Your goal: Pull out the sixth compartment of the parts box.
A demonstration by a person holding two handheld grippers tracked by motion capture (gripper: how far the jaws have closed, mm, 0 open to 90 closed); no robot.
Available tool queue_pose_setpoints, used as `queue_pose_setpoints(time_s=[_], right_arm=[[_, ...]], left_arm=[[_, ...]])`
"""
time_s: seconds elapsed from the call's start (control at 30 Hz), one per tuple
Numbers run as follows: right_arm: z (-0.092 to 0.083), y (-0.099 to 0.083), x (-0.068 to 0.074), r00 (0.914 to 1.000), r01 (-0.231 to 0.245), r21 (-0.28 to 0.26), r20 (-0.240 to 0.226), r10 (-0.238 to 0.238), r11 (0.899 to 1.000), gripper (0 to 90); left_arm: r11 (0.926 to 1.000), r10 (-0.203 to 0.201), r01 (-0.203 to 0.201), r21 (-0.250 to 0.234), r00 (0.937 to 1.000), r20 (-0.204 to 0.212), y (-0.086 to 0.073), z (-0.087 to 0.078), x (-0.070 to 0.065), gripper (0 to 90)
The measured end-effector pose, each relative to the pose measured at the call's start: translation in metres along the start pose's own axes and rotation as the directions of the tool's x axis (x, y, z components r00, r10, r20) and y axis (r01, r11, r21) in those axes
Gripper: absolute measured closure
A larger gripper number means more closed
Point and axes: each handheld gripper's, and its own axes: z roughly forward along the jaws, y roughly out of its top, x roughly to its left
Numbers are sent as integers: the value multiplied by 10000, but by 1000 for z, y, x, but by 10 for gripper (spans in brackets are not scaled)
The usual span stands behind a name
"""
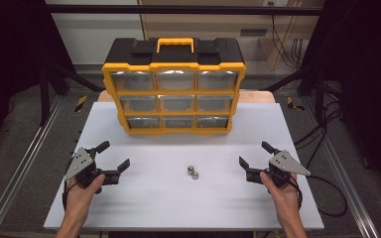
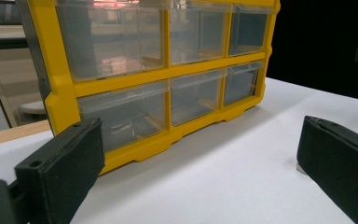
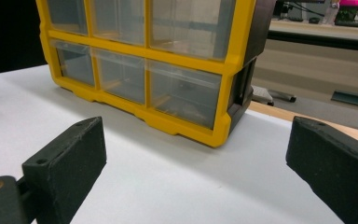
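Two nuts (image 1: pixel 193 172) touching, mid desk (image 1: pixel 168 203), bare room all round. Left hand-held gripper (image 1: pixel 114 155) and right hand-held gripper (image 1: pixel 256 154) both spread, empty, near desk's side edges. Organizer (image 1: pixel 173 89) at far edge.

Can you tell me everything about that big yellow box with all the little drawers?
The drawer organizer is a plastic case with a yellow frame, a black top and sides, and a yellow carry handle. It holds nine see-through drawers in three rows of three, all pushed shut. It stands upright at the far side of the white table, facing the person. Nothing else touches it.
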Motion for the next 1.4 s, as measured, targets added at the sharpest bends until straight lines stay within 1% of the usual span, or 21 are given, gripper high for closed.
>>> queue_pose_setpoints(time_s=[0.2, 0.3, 0.37, 0.47, 0.53, 0.57, 0.63, 0.7, 0.73, 0.77, 0.87, 0.9, 1.0, 1.07, 1.1, 1.17, 1.23, 1.27, 1.33, 1.37, 1.4], right_arm=[[0, -2, 1, 9998, -213, 257, 50, 211, 9994, 49], [1, -2, -1, 9998, -133, 338, 122, 129, 9993, 64], [2, -2, 0, 9998, 42, 529, 209, -53, 9986, 70], [1, -2, 1, 9995, 58, 648, 294, -77, 9979, 63], [3, -1, 2, 9986, 96, 869, 507, -141, 9962, 57], [4, -1, 4, 9969, 255, 1058, 719, -332, 9941, 55], [4, 0, 5, 9951, 331, 1208, 886, -440, 9921, 55], [4, 0, 7, 9943, 416, 1244, 923, -533, 9914, 57], [5, 0, 8, 9928, 581, 1306, 968, -711, 9897, 57], [7, 1, 11, 9892, 809, 1577, 1086, -987, 9842, 57], [9, 1, 14, 9865, 1008, 1717, 1109, -1208, 9800, 61], [10, 1, 17, 9821, 1203, 1980, 1193, -1457, 9728, 60], [11, 2, 20, 9800, 1324, 2071, 1194, -1594, 9693, 63], [13, 6, 25, 9716, 1676, 2321, 1258, -2005, 9581, 65], [13, 6, 25, 9716, 1676, 2321, 1258, -2005, 9581, 65], [17, 8, 31, 9637, 1939, 2470, 1333, -2315, 9494, 65], [19, 9, 35, 9595, 2124, 2621, 1268, -2517, 9414, 89], [19, 9, 35, 9595, 2124, 2621, 1268, -2517, 9414, 89], [23, 14, 39, 9487, 2475, 2833, 1233, -2911, 9265, 94], [23, 14, 39, 9487, 2475, 2833, 1233, -2911, 9265, 94], [26, 18, 40, 9460, 2529, 2960, 1241, -2996, 9211, 93]], left_arm=[[10000, -4, 4, -43, 10000, -18, 1, 1, 1, 8], [10000, 40, -40, 56, 10000, -2, 1, 2, 2, 8], [9999, 38, -38, 119, 10000, -9, -1, 4, 2, 8], [9998, 46, -45, 176, 10000, -39, -2, 4, 1, 8], [9999, 6, -5, 138, 10000, -88, -2, 3, 0, 8], [9999, 33, -32, 148, 9999, -95, -1, 3, 0, 8], [9998, 65, -64, 178, 10000, -59, -2, 4, 0, 8], [9998, 89, -88, 198, 10000, -44, -2, 4, 0, 8], [9997, 116, -115, 206, 9999, -32, -2, 4, 0, 8], [9997, 116, -116, 212, 9999, -12, -2, 4, 0, 8], [9997, 109, -110, 209, 9999, 11, -2, 5, 1, 8], [9998, 73, -73, 197, 10000, 12, -3, 5, 1, 8], [9997, 102, -102, 231, 9999, 18, -3, 5, 2, 8], [9996, 136, -137, 238, 9999, 11, -3, 4, 3, 9], [9996, 136, -137, 238, 9999, 11, -3, 4, 3, 9], [9997, 108, -106, 222, 9999, -54, -3, 4, 4, 8], [9998, 76, -75, 210, 9999, -80, -3, 3, 4, 9], [9997, 69, -67, 233, 9999, -95, -3, 3, 4, 9], [9997, 51, -49, 240, 9999, -88, -4, 4, 4, 9], [9995, 118, -115, 303, 9999, -78, -4, 4, 3, 9], [9995, 135, -132, 297, 9999, -77, -4, 4, 3, 10]])
